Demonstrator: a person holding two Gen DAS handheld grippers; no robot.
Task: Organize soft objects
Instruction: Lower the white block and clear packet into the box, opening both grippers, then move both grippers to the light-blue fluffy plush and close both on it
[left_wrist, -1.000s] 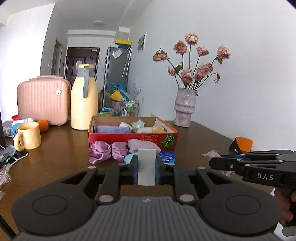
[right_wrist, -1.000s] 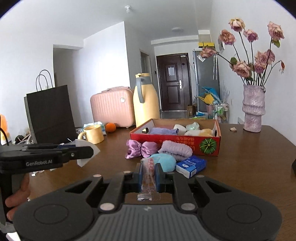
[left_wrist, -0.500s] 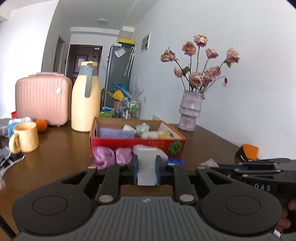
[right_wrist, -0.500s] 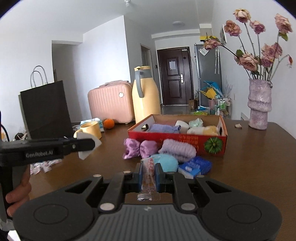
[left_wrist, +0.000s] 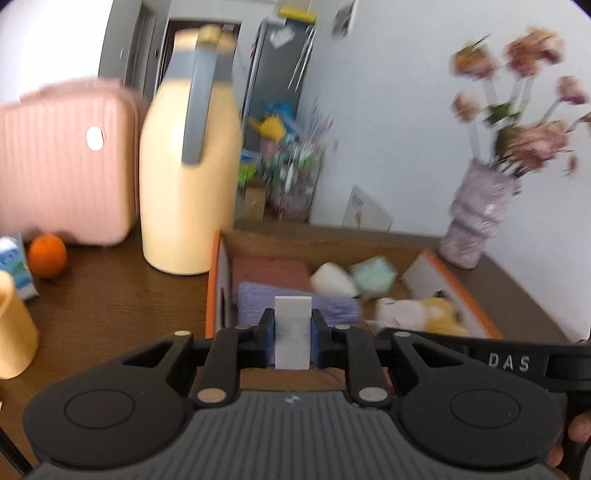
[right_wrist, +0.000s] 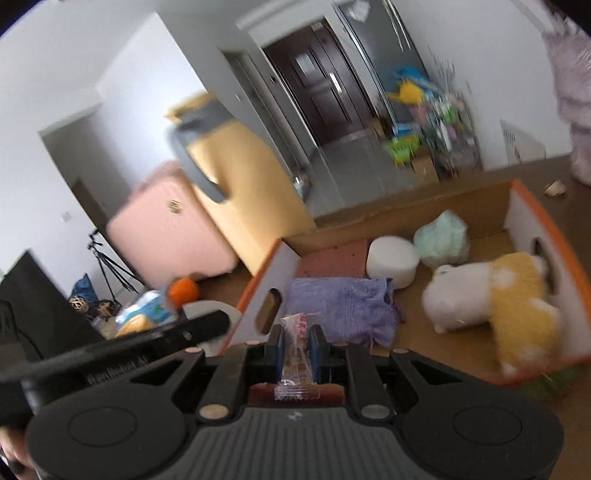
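The dark wood table (left_wrist: 110, 295) carries a cardboard box (right_wrist: 546, 236) at centre frame, with a purple cloth (right_wrist: 343, 310) and what looks like a plush toy (right_wrist: 498, 302) inside. Upper left stand a yellow jug (left_wrist: 188, 177) and pink suitcase (left_wrist: 62, 166). The left claw (left_wrist: 292, 334) pinches a white block (left_wrist: 292, 332); the right claw (right_wrist: 297, 347) pinches a clear wrapped packet (right_wrist: 295, 354).

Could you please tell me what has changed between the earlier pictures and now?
Both grippers advanced from in front of the orange-rimmed cardboard box to over its opening; the purple folded cloth now lies just ahead. Unchanged: the left gripper clamps its white rectangular block, the right gripper its clear plastic packet.
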